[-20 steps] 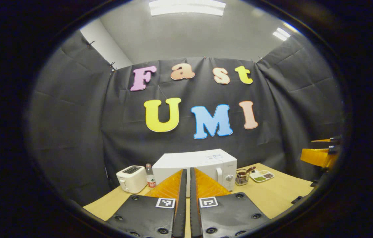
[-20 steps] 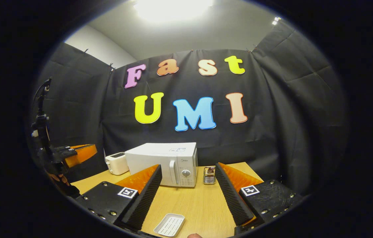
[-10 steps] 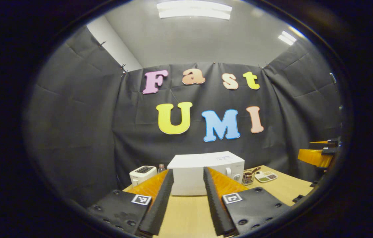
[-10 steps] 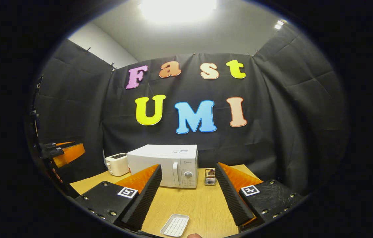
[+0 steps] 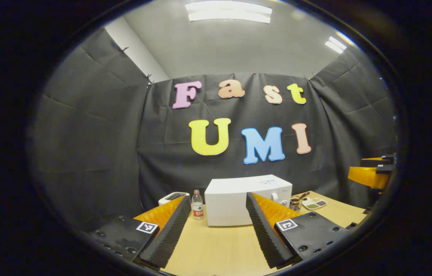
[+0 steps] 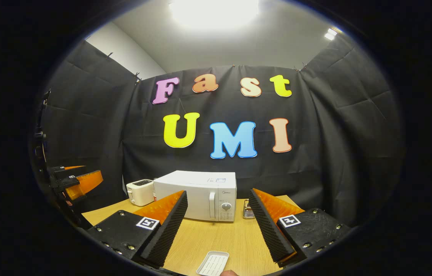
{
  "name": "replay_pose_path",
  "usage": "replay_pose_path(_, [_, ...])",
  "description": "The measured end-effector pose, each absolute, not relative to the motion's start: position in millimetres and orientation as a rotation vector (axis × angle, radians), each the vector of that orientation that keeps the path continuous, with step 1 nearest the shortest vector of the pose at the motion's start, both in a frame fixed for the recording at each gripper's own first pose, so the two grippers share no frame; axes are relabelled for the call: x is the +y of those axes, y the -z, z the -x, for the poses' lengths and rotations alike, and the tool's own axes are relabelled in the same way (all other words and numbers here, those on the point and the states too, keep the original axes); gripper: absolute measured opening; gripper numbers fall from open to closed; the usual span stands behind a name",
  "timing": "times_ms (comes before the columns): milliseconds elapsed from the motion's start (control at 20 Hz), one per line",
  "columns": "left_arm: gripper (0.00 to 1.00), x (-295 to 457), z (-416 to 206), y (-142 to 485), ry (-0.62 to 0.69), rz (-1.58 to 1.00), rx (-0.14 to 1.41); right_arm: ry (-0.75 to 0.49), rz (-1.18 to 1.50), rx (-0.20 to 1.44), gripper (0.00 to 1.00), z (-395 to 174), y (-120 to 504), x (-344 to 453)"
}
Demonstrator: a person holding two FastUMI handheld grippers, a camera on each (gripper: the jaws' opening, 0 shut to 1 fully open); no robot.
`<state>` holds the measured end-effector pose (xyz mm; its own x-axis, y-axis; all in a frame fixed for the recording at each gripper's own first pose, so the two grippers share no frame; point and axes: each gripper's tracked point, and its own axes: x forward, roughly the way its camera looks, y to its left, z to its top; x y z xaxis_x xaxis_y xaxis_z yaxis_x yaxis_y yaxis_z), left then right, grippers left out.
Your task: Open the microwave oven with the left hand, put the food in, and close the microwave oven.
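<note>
Left gripper view: left hand-held gripper (image 5: 218, 230) wide open, empty; microwave oven (image 5: 239, 205) shut on bench (image 5: 216, 249).

Right gripper view: right hand-held gripper (image 6: 220, 226) agape, empty; white tray (image 6: 213, 263) near, possibly food's. Fits unopened or reclosed.

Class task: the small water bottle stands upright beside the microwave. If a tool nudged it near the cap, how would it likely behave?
The bottle is tall and narrow on the table, so it would probably tip. Being round, it would likely roll afterwards. It looks like thin plastic, so probably light.
</note>
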<state>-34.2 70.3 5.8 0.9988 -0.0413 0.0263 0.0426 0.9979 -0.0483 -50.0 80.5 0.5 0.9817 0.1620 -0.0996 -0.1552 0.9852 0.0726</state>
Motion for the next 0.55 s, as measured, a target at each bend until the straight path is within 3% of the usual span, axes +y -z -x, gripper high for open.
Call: replay_pose_path(550, [0.96,90,34,-1,-0.005,0.051,-0.028,-0.143,-0.065,0.084,0.98,50,-8,88])
